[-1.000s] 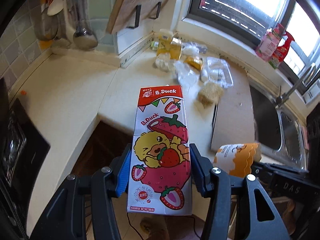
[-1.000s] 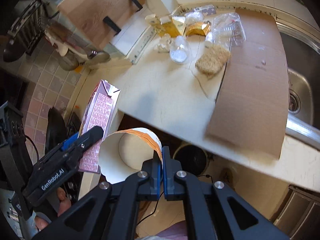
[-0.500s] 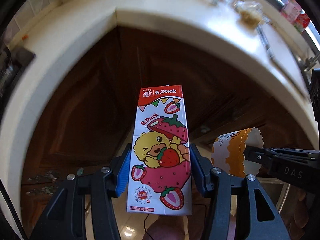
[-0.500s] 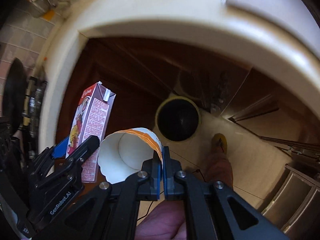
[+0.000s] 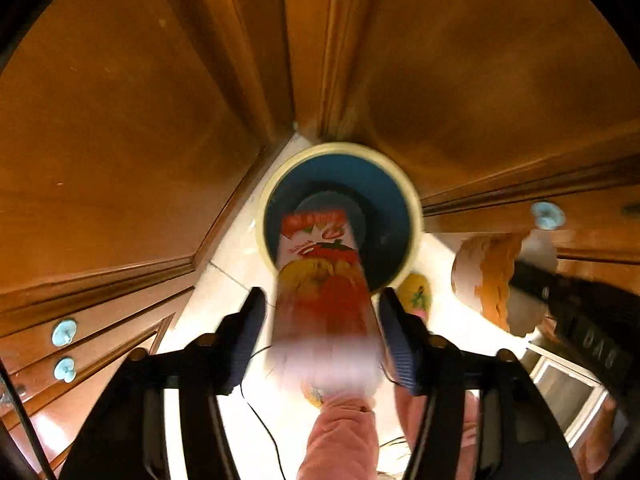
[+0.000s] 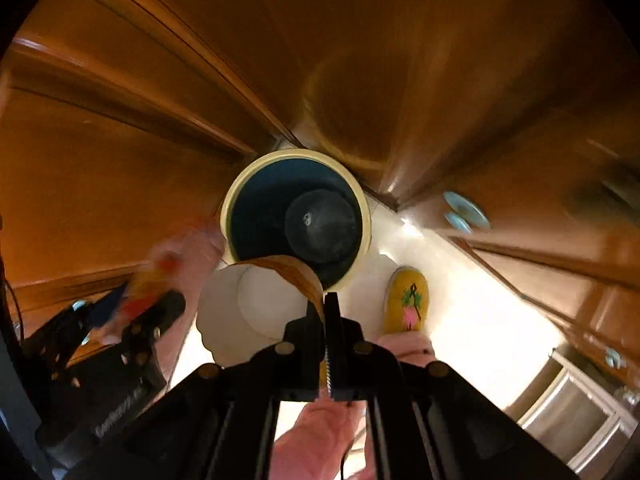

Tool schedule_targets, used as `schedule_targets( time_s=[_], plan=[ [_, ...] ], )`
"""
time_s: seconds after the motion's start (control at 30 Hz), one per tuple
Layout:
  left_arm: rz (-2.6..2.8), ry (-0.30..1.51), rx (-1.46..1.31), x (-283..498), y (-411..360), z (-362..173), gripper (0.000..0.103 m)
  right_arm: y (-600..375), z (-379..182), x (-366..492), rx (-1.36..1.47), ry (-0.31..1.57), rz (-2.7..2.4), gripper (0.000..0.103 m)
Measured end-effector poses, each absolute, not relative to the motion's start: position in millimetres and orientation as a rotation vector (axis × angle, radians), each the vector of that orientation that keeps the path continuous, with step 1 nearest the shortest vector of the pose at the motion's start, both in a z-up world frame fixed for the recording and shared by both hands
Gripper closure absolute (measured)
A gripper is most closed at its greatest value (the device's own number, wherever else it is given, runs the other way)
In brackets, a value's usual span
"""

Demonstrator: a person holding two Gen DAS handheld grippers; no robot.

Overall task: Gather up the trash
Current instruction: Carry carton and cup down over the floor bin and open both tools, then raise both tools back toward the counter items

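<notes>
A round bin with a cream rim and dark blue inside stands on the floor in the cabinet corner; it also shows in the right wrist view. The strawberry drink carton is blurred between the fingers of my left gripper, which stand apart from its sides, and points down over the bin's mouth. My right gripper is shut on the rim of a white and orange paper cup, held just above the bin's near edge. The cup shows right of the carton.
Brown wooden cabinet doors enclose the bin on the left, back and right. A pale tiled floor lies below. A yellow slipper and a pink-trousered leg are close to the bin.
Both grippers have swung from the counter down to the floor, over the bin. The left gripper's fingers have opened and the carton is sliding out towards the bin. The right keeps the cup.
</notes>
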State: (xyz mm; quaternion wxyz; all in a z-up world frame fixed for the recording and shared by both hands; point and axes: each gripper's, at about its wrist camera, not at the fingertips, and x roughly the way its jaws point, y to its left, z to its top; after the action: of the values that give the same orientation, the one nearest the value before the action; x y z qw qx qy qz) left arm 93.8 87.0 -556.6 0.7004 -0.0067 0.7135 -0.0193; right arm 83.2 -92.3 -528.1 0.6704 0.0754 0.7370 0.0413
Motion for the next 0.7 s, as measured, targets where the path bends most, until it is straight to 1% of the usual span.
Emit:
schedule_targets(
  time_s=[0.03, 0.07, 0.1, 0.13, 0.17, 0.2, 0.23, 0.27, 0.43, 0.53, 0.6, 0.7],
  plan=[
    [-0.034, 1.591, -0.012, 90.3, 89.1, -560.2, 0.03, -89.5, -532.2, 87.5, 0.167, 1.661, 0.099, 0.1],
    [-0.024, 1.592, -0.012, 90.5, 91.7, -562.4, 0.026, -85.2, -534.7, 91.7, 0.159, 1.664, 0.1, 0.099],
    [-0.016, 1.595, -0.015, 90.1, 94.5, -563.3, 0.024, -82.1, -537.7, 96.1, 0.148, 1.668, 0.101, 0.097],
    [-0.008, 1.599, -0.02, 93.1, 94.0, -563.2, 0.023, -78.9, -539.5, 99.9, 0.141, 1.673, 0.109, 0.09],
    [-0.002, 1.604, -0.029, 92.5, 97.2, -562.6, 0.021, -76.1, -540.9, 102.2, 0.133, 1.677, 0.117, 0.079],
    [0.005, 1.605, -0.041, 90.9, 101.0, -560.7, 0.021, -72.5, -541.1, 103.6, 0.124, 1.676, 0.124, 0.073],
    [0.011, 1.606, -0.049, 91.4, 102.9, -559.1, 0.02, -68.7, -540.0, 104.4, 0.109, 1.669, 0.136, 0.064],
    [0.019, 1.608, -0.056, 91.3, 104.5, -556.6, 0.02, -66.4, -538.3, 104.0, 0.092, 1.661, 0.148, 0.062],
    [0.036, 1.594, -0.069, 92.2, 102.6, -543.4, 0.02, -72.7, -524.2, 101.4, 0.092, 1.672, 0.186, 0.062],
    [0.027, 1.559, -0.076, 93.9, 99.8, -526.9, 0.02, -77.1, -509.4, 98.1, 0.083, 1.66, 0.185, 0.062],
    [0.02, 1.514, -0.065, 92.4, 98.2, -508.1, 0.02, -79.8, -500.0, 95.1, 0.072, 1.645, 0.192, 0.062],
    [-0.002, 1.454, -0.046, 87.2, 92.6, -471.5, 0.02, -86.3, -470.9, 84.7, 0.066, 1.618, 0.194, 0.062]
  ],
)
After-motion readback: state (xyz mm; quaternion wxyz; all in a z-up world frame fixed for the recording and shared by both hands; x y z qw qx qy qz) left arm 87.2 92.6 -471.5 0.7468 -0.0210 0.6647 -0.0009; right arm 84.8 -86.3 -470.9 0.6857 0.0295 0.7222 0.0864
